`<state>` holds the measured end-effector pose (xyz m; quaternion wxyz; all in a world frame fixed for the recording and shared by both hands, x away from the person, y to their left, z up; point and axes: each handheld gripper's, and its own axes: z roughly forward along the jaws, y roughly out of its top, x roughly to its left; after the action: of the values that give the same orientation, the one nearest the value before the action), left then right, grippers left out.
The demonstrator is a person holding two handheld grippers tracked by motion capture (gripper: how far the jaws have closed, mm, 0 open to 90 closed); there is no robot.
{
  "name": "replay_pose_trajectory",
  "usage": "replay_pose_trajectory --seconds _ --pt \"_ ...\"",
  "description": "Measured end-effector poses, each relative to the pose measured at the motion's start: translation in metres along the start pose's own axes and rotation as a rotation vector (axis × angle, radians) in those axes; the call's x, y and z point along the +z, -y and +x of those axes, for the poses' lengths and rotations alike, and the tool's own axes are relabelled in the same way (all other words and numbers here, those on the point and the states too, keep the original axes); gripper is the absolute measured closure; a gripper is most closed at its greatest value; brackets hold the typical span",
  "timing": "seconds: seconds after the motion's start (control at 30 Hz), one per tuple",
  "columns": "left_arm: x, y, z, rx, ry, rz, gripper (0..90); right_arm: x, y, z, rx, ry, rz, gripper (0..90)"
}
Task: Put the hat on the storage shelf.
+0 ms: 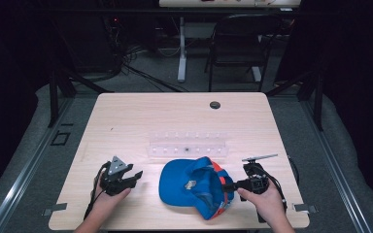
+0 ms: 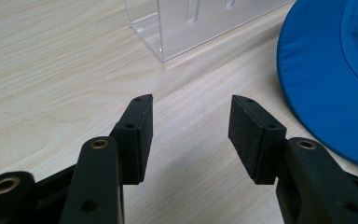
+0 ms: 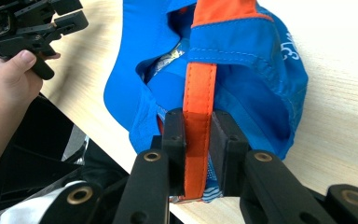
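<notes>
Blue baseball cap (image 1: 194, 187) lies near the front edge of the tabletop (image 1: 126, 116), between the two claws, with its brim pointing toward the left claw. Behind it stands a clear acrylic rack (image 1: 187, 144), apart from the cap.

Right claw (image 3: 197, 154): clenched on the cap's orange strap (image 3: 199, 88) at the back of the crown. In the right gripper view the strap runs straight down between the two jaws, pinched flat. In the high view the right claw (image 1: 233, 185) sits at the cap's right edge, with my right hand (image 1: 267, 201) behind it.

Left claw (image 2: 189, 135): released, jaws spread wide, nothing between them, bare wood under the gap. The cap's brim (image 2: 326, 88) lies just beside it to the right, not touching. In the high view the left claw (image 1: 135, 177) hovers just left of the cap.

Step in hand, as I judge it: the cap is secured at the rear strap and the second grip is not yet made. The rack looks like the likely destination, though I cannot confirm that.

Next move calls for: bring the left claw across to the brim edge, one jaw over and one under the stiff rim, and close there. Keep the right grip steady so the strap does not slip or twist.
</notes>
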<state>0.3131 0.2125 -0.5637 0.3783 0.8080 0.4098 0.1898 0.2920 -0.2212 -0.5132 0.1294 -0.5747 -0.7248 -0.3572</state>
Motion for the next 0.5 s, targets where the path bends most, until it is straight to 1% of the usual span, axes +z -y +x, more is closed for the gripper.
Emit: replay_pose_trajectory --seconds 0.03,0.07,0.1,0.2,0.23,0.27,0.33,0.4,0.43,0.47,0.5 --pt "0.0 0.0 0.0 0.0 0.0 0.0 50.7 -0.001 0.0 0.001 0.01 0.011 -0.005 77.6" --pt "0.0 0.0 0.0 0.0 0.0 0.0 50.6 -0.003 -0.001 0.0 -0.006 0.019 0.003 77.6" --pt "0.0 0.0 0.0 0.0 0.0 0.0 50.6 -0.003 -0.002 0.0 -0.005 0.032 -0.005 77.6" --pt "0.0 0.0 0.0 0.0 0.001 0.0 50.5 -0.006 -0.003 0.0 0.013 0.074 -0.025 77.7" --pt "0.001 0.0 0.0 -0.001 0.001 0.002 50.6 -0.007 -0.004 -0.001 0.013 0.082 -0.024 77.7" --pt "0.001 0.0 0.0 -0.001 0.002 0.002 50.5 -0.008 -0.005 -0.001 0.005 0.102 -0.02 77.7" --pt "0.001 0.0 0.0 -0.001 0.002 0.003 50.5 -0.007 -0.006 0.001 0.002 0.126 -0.032 77.7" --pt "0.001 0.0 -0.001 -0.001 0.002 0.002 50.5 -0.008 -0.009 0.002 -0.009 0.144 -0.021 77.5" --pt "0.001 0.0 -0.001 -0.001 0.002 0.002 50.5 -0.008 -0.011 0.005 -0.01 0.166 -0.011 77.4" --pt "0.001 0.0 -0.001 -0.001 0.002 0.002 50.5 -0.008 -0.012 0.005 -0.018 0.169 -0.008 77.3" --pt "0.001 0.0 -0.001 -0.001 0.001 0.002 50.5 -0.008 -0.013 0.006 -0.02 0.184 0.001 77.2"
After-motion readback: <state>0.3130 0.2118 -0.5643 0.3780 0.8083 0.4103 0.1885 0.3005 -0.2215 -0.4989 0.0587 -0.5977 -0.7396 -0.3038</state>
